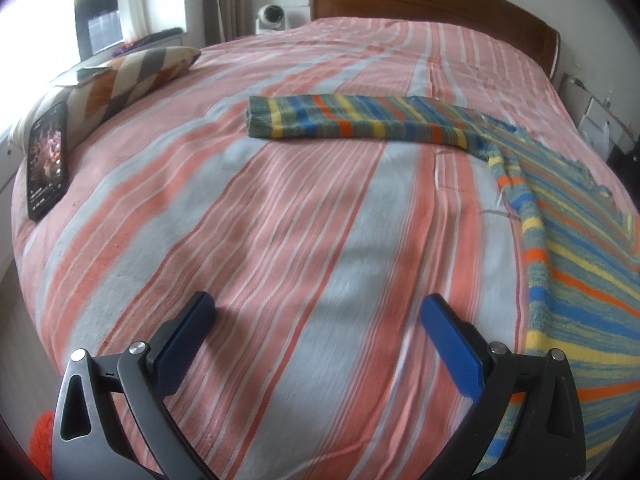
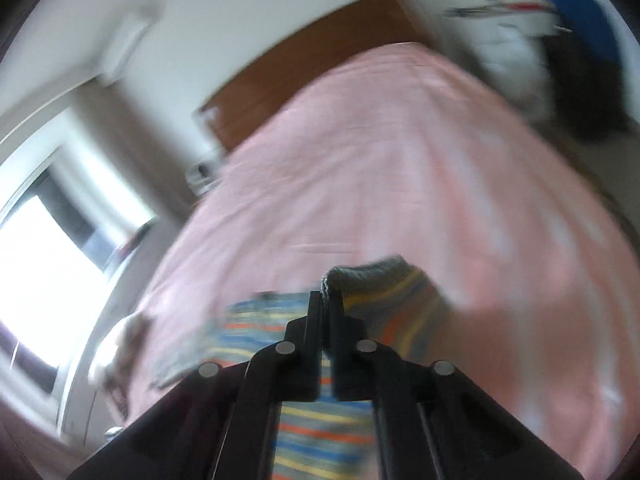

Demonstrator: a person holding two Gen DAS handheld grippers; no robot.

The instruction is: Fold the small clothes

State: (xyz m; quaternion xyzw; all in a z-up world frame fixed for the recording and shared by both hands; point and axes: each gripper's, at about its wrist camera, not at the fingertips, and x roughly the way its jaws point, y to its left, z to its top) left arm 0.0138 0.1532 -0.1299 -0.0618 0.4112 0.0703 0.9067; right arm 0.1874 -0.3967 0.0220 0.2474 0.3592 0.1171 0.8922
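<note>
the striped bedspread (image 1: 280, 220) carries your striped knit sweater (image 1: 580, 264), which lies along its right side with one sleeve (image 1: 352, 120) stretched out across the bed, so the fold looks barely begun. your right gripper (image 2: 326, 300) is clenched on a grey ribbed edge of that sweater, lifted off the bed, though the view is blurred. your left gripper (image 1: 316, 320) hangs released over bare cover, holding nothing. the sleeves and body are left to fold.

Bright daylight from a blown-out window (image 1: 24, 40) at left. Soft shadows on the bedspread (image 1: 280, 220). Left wrist view fairly sharp; right wrist view heavily motion-blurred. Strong fisheye curvature, dark vignetted corners in both.
</note>
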